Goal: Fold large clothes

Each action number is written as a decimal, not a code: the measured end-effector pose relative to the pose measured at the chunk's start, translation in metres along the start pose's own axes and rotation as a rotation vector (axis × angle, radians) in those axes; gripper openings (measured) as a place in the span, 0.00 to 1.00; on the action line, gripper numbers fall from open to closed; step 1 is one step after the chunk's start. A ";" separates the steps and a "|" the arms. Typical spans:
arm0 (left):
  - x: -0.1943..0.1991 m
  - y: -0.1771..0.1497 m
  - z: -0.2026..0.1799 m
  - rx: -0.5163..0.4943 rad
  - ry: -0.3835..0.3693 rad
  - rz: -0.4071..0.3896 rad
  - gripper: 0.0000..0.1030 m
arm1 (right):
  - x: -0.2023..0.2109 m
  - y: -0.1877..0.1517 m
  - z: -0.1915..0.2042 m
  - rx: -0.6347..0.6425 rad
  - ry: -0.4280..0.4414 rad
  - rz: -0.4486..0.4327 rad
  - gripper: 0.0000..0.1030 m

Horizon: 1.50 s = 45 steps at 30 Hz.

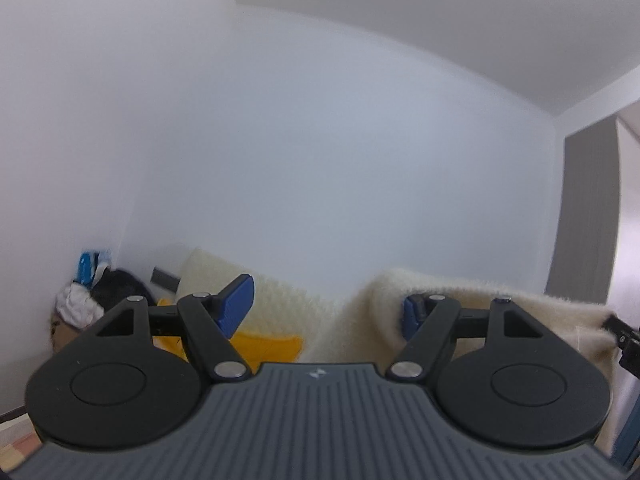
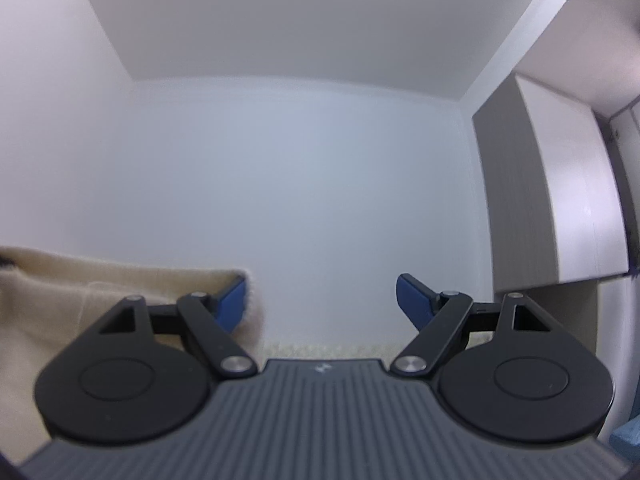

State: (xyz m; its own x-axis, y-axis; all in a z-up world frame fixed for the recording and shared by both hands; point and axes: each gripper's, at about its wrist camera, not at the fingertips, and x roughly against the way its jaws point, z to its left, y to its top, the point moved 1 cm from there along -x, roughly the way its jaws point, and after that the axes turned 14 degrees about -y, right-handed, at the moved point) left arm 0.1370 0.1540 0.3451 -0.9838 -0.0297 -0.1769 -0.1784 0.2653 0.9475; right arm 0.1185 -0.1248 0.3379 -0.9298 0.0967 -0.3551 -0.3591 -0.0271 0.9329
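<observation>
A cream fuzzy garment (image 1: 500, 320) hangs stretched between my two grippers, held up in front of a white wall. My left gripper (image 1: 325, 310) stands wide open; the garment's edge is draped over its right blue finger (image 1: 412, 316), and its left finger (image 1: 236, 304) is bare. At the right edge of that view, part of the right gripper (image 1: 624, 340) touches the garment's far end. In the right wrist view the garment (image 2: 80, 292) wraps over the left finger (image 2: 234, 302) of my right gripper (image 2: 324, 304), whose jaws are also wide apart. Nothing sits between either pair of pads.
Low on the left lie a cream quilted cushion (image 1: 248, 280), a yellow item (image 1: 260, 344), a dark cloth (image 1: 116, 288) and a pale bundle (image 1: 76, 306). A grey cabinet (image 2: 560, 200) stands at the right. A cream textured surface (image 2: 320, 350) lies below.
</observation>
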 end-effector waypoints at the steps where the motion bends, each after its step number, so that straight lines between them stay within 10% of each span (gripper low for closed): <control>1: -0.007 -0.010 0.006 -0.010 0.011 0.017 0.74 | -0.007 -0.011 0.003 0.000 0.008 0.017 0.78; 12: -0.164 -0.195 0.130 0.007 0.141 0.310 0.74 | -0.152 -0.207 0.075 0.053 0.053 0.381 0.78; 20: -0.334 -0.370 0.276 0.057 0.220 0.468 0.74 | -0.288 -0.385 0.161 0.187 0.045 0.418 0.78; 30: -0.462 -0.555 0.417 0.149 0.343 0.717 0.75 | -0.334 -0.602 0.258 0.305 0.118 0.606 0.80; 40: -0.480 -0.599 0.441 0.108 0.337 0.818 0.75 | -0.339 -0.681 0.273 0.338 0.138 0.752 0.80; 45: -0.466 -0.568 0.416 0.125 0.354 0.829 0.75 | -0.341 -0.674 0.276 0.319 0.159 0.765 0.80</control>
State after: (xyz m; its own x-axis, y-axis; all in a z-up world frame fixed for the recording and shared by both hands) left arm 0.7049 0.4184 -0.2213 -0.7480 -0.0716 0.6598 0.5718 0.4352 0.6955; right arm 0.6993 0.1348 -0.1532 -0.9163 0.0240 0.3998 0.3922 0.2561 0.8835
